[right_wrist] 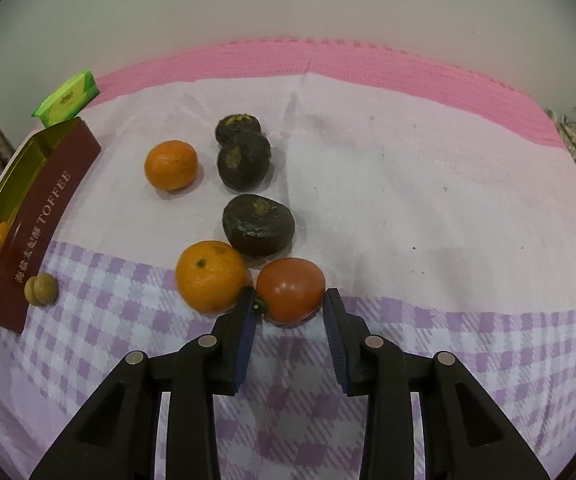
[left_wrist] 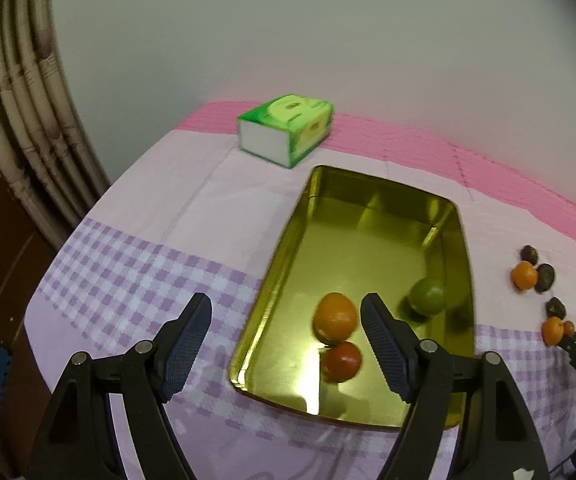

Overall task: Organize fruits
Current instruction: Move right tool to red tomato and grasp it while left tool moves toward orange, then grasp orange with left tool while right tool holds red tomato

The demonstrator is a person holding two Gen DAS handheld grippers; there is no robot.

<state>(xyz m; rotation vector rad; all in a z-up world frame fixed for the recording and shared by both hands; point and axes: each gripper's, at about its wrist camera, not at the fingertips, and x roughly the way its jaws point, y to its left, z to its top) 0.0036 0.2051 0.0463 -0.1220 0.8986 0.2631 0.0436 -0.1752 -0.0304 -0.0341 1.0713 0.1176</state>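
- Red-orange and glossy, the tomato-like fruit (right_wrist: 290, 289) lies on the checked cloth (right_wrist: 447, 340) of the desk, between the fingers of the right claw (right_wrist: 290, 303), touching the mandarin (right_wrist: 211, 276) on its left and near a dark fruit (right_wrist: 258, 224) behind it.
- That claw stands open: the left pad looks at or near the skin by the stalk, the right pad shows a slim gap, so nothing is gripped.
- Judged step: grasp this fruit and carry it to the gold tin (left_wrist: 288, 240).
- To do it well, centre the fruit between the pads, seat them at its widest part, and squeeze gently; the smooth, soft skin may slip or bruise.
- Keep the left finger off the mandarin, or it may roll away.
- The left claw (left_wrist: 286, 314) hangs open and empty over the tin's near edge, above three fruits inside; it may crowd the drop spot.
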